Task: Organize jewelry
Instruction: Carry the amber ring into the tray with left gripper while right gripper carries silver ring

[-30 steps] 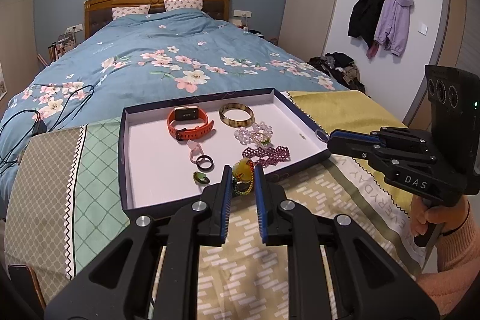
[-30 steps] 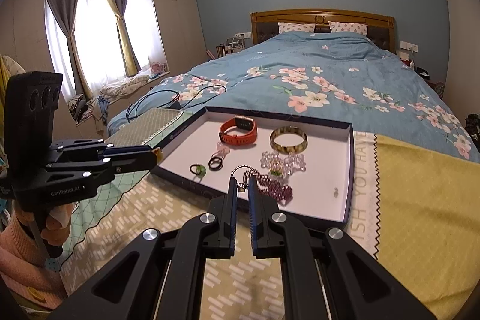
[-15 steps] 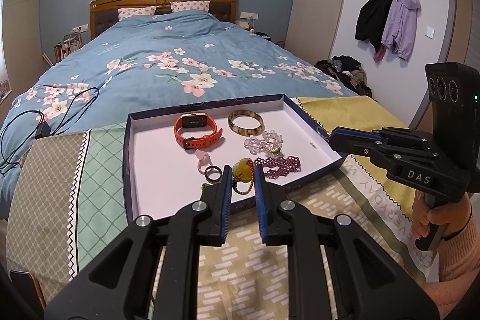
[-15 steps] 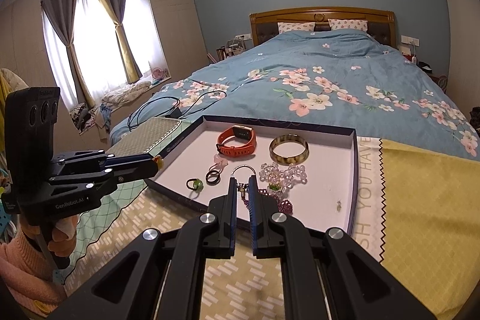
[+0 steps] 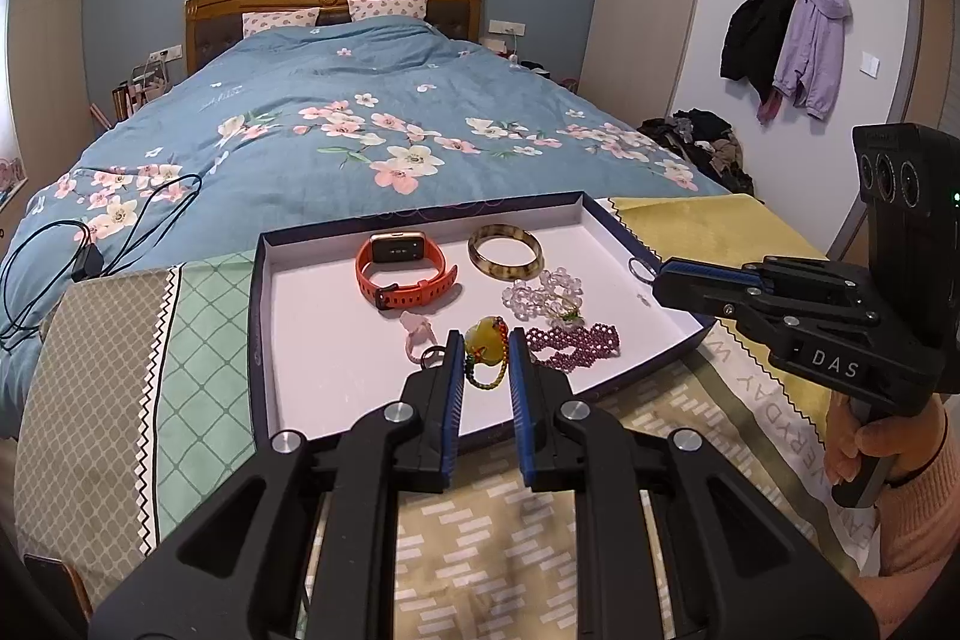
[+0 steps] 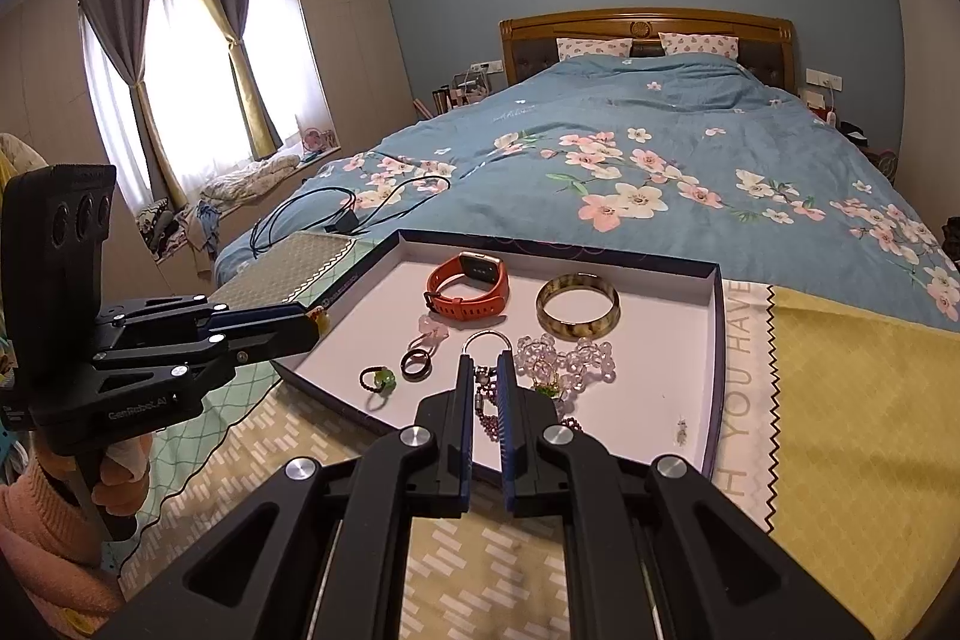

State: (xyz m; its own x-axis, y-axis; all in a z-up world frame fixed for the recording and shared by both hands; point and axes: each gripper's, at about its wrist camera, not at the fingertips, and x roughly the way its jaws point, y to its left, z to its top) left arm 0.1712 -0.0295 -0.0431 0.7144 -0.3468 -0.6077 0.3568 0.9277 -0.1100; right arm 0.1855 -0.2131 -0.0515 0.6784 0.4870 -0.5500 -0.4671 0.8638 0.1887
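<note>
Yellow pendant (image 5: 485,340) sits pinched in our left gripper (image 5: 486,361) over the tray (image 5: 636,235); our right gripper (image 6: 485,382) pinches a key ring (image 6: 486,343).

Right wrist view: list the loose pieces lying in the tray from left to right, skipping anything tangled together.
green-stone ring → dark band ring → orange smartwatch → tortoiseshell bangle → tiny earring, all in the tray.
</note>
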